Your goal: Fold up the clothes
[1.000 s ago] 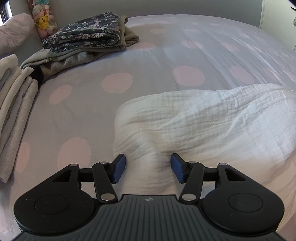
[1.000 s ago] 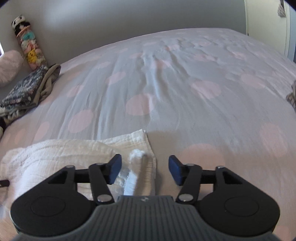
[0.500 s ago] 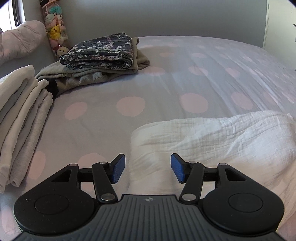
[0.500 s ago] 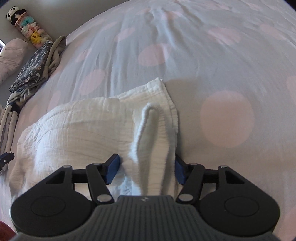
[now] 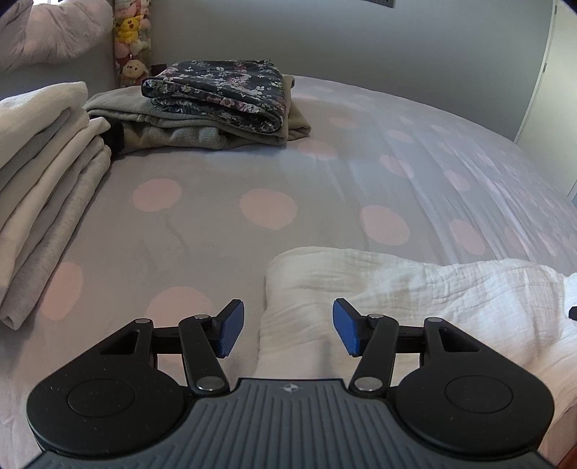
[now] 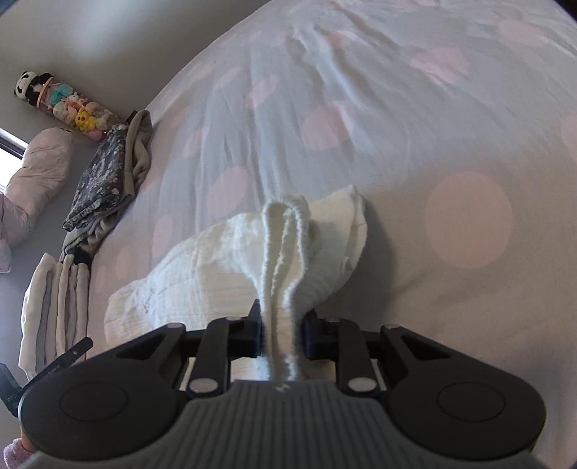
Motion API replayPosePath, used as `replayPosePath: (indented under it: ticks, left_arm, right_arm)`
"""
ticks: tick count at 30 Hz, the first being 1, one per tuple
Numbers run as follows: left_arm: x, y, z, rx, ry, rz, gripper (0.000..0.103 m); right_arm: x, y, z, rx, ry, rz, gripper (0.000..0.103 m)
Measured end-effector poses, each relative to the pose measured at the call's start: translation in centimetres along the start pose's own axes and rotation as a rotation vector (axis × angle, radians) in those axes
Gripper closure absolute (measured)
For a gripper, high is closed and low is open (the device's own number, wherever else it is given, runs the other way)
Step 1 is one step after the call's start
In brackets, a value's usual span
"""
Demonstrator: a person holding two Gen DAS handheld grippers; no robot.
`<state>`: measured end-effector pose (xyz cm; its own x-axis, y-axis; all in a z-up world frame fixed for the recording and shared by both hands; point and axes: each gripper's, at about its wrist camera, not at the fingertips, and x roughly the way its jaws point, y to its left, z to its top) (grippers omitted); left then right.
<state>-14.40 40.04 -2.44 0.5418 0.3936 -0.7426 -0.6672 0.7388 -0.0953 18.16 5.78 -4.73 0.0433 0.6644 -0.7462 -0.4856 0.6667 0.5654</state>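
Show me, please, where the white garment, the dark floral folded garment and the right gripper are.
white garment (image 6: 216, 259): right wrist view, crinkled body.
dark floral folded garment (image 5: 223, 90): left wrist view, top layer.
right gripper (image 6: 281, 333): right wrist view, between fingertips.

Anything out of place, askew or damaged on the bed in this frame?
Nothing stands out. The white garment is rumpled only because the right gripper pinches its edge; the folded stacks sit neatly.

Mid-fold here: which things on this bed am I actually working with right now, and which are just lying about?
In play:
white muslin garment
right gripper, shut on its bunched edge
left gripper, open over its other end

Lying about:
floral folded piece
grey garment under it
cream folded stack
plush toys
pink pillow
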Motion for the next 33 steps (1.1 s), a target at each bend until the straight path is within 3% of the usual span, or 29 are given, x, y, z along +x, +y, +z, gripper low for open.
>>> replayPosePath:
  ticks: [10, 14, 19, 23, 33]
  left_arm:
    - [-1.6, 0.5, 0.2, -0.031, -0.008, -0.072, 0.050]
    - [-2.0, 1.4, 0.3, -0.078, -0.015, -0.066, 0.050]
    - [-2.4, 3.0, 0.3, -0.144, -0.002, -0.052, 0.050]
    - [-2.5, 4.2, 0.2, -0.180, 0.007, -0.049, 0.050]
    - [-1.9, 5.8, 0.0, -0.204, 0.012, -0.010, 0.050]
  right_arm:
    - [-3.8, 13.4, 0.6, -0.258, 0.006, -0.035, 0.080]
    - [-3.1, 18.7, 0.1, -0.312, 0.023, 0.029, 0.080]
    - [1.1, 24.5, -1.8, -0.359, 0.068, 0.069, 0.080]
    - [5.4, 27.4, -4.0, -0.395, 0.108, 0.045, 0.080]
    - [16.0, 28.0, -8.4, -0.365, 0.247, -0.025, 0.080]
